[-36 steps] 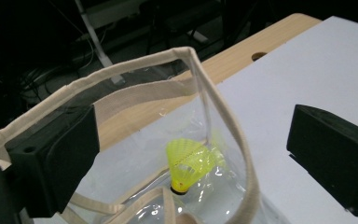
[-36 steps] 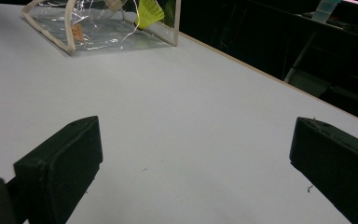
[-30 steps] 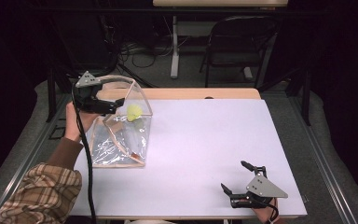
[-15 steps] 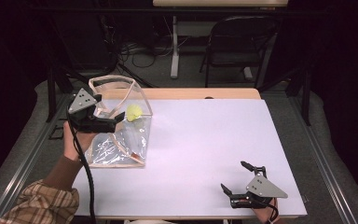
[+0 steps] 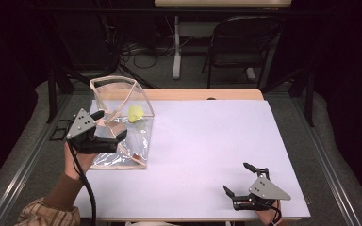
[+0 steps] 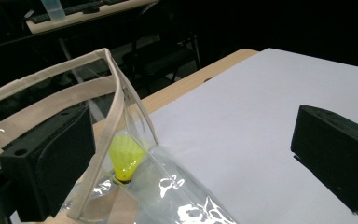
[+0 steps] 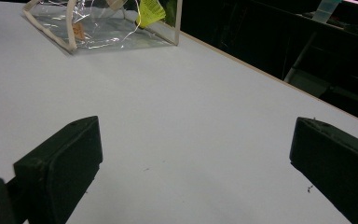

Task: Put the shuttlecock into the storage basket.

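A clear plastic bag point(image 5: 131, 141) with beige trim stands open-mouthed at the table's left. Inside it lies a yellow shuttlecock point(image 5: 135, 113), cork end down in the left gripper view point(image 6: 125, 157). My left gripper point(image 5: 109, 126) is open at the bag's near left side. In its own view point(image 6: 191, 158) the bag's beige rim point(image 6: 116, 100) runs just inside the left jaw, and the jaws stand far apart. My right gripper point(image 5: 238, 179) rests open near the table's front right corner with nothing between its jaws point(image 7: 196, 172). The bag point(image 7: 98, 28) and shuttlecock point(image 7: 150, 11) lie far ahead of it.
A white sheet point(image 5: 207, 141) covers the wooden table point(image 5: 202, 94), whose far edge shows bare wood. Behind the table stand a dark chair point(image 5: 235, 42) and a table leg point(image 5: 176, 47), with cables on the floor. Metal rails point(image 5: 23, 160) run along both sides.
My left gripper has drawn back from the bag's top rim, down and toward the person, to the bag's near left side. The right gripper has not moved.
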Tool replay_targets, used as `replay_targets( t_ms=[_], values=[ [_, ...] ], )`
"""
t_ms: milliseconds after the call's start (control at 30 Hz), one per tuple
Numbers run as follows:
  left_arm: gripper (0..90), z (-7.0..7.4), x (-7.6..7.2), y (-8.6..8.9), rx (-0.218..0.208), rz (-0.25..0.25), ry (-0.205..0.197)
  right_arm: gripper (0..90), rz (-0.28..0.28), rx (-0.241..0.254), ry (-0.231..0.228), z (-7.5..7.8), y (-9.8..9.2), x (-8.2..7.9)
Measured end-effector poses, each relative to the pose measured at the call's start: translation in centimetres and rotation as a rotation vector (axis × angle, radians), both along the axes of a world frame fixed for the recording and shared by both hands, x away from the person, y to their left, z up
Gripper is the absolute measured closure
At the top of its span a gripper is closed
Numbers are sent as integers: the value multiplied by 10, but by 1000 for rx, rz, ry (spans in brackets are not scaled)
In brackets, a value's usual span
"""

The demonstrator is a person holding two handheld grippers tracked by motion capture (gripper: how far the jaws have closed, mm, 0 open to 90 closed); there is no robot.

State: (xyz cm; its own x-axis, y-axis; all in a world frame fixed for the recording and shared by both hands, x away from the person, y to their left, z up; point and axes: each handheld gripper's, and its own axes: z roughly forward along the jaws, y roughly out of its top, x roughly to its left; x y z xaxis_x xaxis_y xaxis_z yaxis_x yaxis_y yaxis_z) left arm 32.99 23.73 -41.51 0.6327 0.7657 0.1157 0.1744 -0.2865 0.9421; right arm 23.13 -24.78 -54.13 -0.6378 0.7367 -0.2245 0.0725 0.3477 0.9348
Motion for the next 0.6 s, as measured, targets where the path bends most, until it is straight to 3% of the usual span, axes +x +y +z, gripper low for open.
replay_targets(
  t_ms=[133,600],
  values=[
    [0,-8,-9,3,-12,-2,-8,19,1,0,0,0,0,0],
    [0,-40,-25,7,-53,-13,30,19,1,-2,3,0,1,0]
  ],
)
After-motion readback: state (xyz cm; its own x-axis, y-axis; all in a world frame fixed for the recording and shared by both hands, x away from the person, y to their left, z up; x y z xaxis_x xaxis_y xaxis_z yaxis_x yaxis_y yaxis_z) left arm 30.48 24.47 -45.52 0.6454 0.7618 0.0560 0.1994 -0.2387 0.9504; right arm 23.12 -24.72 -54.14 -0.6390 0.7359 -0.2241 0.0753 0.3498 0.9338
